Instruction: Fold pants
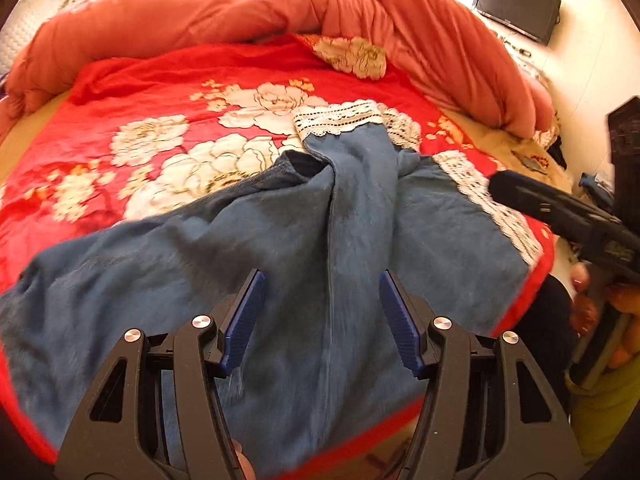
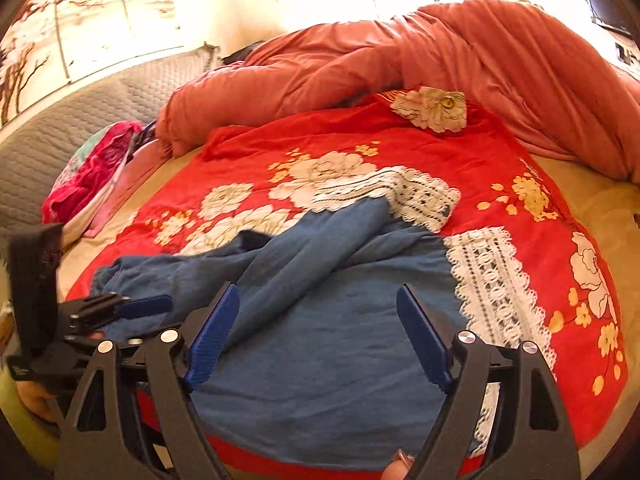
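Left gripper (image 1: 322,312) nearest, blue pads spread wide, nothing between, hovering over waist end of pants (image 1: 280,248). Right gripper (image 2: 318,336) likewise spread, empty, above one leg. Pants lie rumpled on red floral blanket (image 1: 140,92), long axis running away from both claws, lace cuffs (image 2: 492,280) at far end and right. Seam lies straight ahead of left claw; left nearer waistband, right nearer cuffs.

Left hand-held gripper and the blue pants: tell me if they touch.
Cannot tell. In the left wrist view the left hand-held gripper is open over the blue pants, but neither view plainly shows contact or a gap.
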`<state>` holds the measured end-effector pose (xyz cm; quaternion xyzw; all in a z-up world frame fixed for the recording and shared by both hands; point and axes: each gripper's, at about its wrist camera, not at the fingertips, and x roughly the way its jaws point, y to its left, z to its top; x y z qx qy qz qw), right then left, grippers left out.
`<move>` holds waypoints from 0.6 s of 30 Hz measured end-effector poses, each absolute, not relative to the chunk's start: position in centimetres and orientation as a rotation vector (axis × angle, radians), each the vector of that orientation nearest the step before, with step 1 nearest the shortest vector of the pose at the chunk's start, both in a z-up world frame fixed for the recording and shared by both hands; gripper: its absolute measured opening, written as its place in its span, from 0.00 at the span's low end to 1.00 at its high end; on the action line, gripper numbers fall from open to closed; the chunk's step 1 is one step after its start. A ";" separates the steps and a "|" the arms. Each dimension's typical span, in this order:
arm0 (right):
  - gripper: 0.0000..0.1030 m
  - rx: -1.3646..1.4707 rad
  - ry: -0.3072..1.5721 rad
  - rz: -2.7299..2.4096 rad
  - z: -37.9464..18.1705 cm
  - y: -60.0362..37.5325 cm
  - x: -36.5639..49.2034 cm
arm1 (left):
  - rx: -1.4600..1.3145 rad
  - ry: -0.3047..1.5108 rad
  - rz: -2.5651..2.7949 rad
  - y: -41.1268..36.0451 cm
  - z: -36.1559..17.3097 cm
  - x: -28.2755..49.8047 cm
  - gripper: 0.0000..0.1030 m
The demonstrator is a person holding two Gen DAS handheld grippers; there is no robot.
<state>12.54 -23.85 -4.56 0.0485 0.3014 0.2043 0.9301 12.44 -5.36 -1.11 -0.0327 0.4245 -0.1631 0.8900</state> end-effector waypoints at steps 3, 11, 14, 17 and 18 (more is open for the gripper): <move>0.77 0.101 0.633 0.397 -4.4 -23.8 13.8 | -0.071 0.905 -0.332 -5.8 -1.8 14.8 0.51; 0.78 -0.031 0.700 0.366 -4.7 -20.6 19.1 | -0.155 0.887 -0.434 -5.8 -3.5 15.2 0.32; 0.77 -0.101 0.725 0.359 -4.9 -18.0 22.3 | -0.140 0.853 -0.458 -5.9 -3.1 14.3 0.31; 0.77 -0.182 0.748 0.360 -5.4 -14.9 25.8 | -0.145 0.845 -0.465 -5.8 -3.0 13.6 0.31; 0.77 -0.202 0.766 0.356 -5.7 -14.0 26.9 | -0.144 0.843 -0.471 -5.7 -2.9 13.3 0.31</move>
